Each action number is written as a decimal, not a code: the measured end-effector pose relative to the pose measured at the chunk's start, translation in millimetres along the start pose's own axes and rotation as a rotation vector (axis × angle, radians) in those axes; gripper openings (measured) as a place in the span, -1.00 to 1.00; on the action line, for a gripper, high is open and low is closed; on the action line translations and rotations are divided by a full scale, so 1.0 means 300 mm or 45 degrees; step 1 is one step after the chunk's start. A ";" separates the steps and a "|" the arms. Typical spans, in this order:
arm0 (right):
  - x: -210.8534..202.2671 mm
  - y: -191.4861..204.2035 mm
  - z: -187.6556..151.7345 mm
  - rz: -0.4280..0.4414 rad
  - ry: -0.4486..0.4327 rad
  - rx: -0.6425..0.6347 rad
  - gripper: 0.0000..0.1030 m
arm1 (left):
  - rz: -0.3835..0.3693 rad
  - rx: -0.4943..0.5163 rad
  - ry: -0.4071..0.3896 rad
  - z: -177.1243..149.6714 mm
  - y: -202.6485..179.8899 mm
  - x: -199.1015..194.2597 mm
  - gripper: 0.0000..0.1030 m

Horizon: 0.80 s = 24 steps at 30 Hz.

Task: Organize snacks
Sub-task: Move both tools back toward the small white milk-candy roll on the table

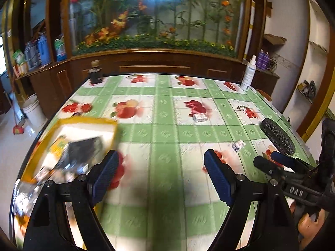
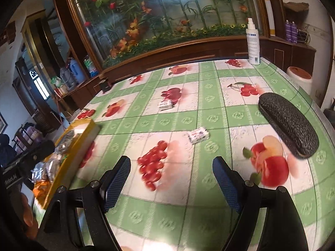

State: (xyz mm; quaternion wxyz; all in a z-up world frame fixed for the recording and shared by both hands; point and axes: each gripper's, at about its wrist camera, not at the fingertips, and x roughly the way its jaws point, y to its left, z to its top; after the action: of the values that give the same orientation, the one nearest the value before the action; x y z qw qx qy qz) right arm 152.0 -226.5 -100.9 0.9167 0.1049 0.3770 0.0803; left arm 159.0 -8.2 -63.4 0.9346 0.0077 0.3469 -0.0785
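Table under green-and-white fruit-print oilcloth (image 2: pixel 209 113). On it: yellow-rimmed snack tray (image 2: pixel 83 140), two small white packets (image 2: pixel 198 135) (image 2: pixel 165 105), black textured glasses case (image 2: pixel 289 123), white spray bottle (image 2: pixel 253 41), dark jar (image 1: pixel 95 73).

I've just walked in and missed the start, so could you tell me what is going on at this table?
A person is tidying snacks with a handheld gripper in each hand. The left gripper and right gripper both hang open and empty above the tablecloth. A yellow box at the left edge already holds several packets. Two small white packets, one nearer and one farther, lie loose on the cloth, beside a black case.
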 end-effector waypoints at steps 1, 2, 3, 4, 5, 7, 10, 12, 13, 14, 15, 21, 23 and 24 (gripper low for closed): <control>0.022 -0.008 0.013 0.007 -0.001 -0.010 0.59 | -0.016 0.014 0.019 0.018 -0.019 0.040 0.62; 0.043 -0.014 0.025 0.005 0.000 -0.021 0.59 | -0.040 0.029 0.050 0.039 -0.042 0.090 0.62; 0.073 -0.020 0.038 -0.006 0.013 -0.040 0.59 | -0.061 0.042 0.080 0.052 -0.061 0.130 0.62; 0.100 -0.026 0.047 -0.010 0.030 -0.053 0.58 | -0.063 0.053 0.102 0.067 -0.083 0.173 0.62; 0.127 -0.032 0.054 -0.012 0.046 -0.061 0.55 | -0.061 0.066 0.118 0.077 -0.103 0.208 0.62; 0.181 -0.046 0.063 -0.017 0.086 -0.067 0.51 | -0.059 0.076 0.158 0.093 -0.135 0.282 0.62; 0.231 -0.065 0.069 -0.020 0.129 -0.066 0.46 | -0.076 0.038 0.203 0.120 -0.160 0.377 0.62; 0.245 -0.070 0.074 -0.014 0.136 -0.070 0.46 | -0.104 0.008 0.227 0.139 -0.177 0.431 0.62; 0.249 -0.072 0.075 -0.016 0.138 -0.076 0.46 | -0.111 0.001 0.231 0.148 -0.182 0.450 0.62; 0.256 -0.074 0.077 -0.023 0.144 -0.084 0.46 | -0.109 0.000 0.233 0.156 -0.192 0.469 0.62; 0.267 -0.080 0.080 -0.036 0.155 -0.089 0.44 | -0.100 0.006 0.234 0.164 -0.205 0.487 0.62; 0.297 -0.111 0.092 -0.046 0.167 -0.067 0.27 | -0.073 0.025 0.260 0.186 -0.264 0.583 0.62; 0.303 -0.104 0.094 -0.054 0.169 -0.083 0.27 | -0.037 0.028 0.276 0.182 -0.274 0.613 0.62; 0.307 -0.095 0.093 -0.067 0.171 -0.104 0.28 | -0.022 0.021 0.296 0.174 -0.274 0.633 0.62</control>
State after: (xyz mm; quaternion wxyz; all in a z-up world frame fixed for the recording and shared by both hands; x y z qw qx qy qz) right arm 238.3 -236.9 -150.8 0.8947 0.0518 0.4367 0.0785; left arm 322.1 -119.9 -143.7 0.8873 0.0213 0.4522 -0.0879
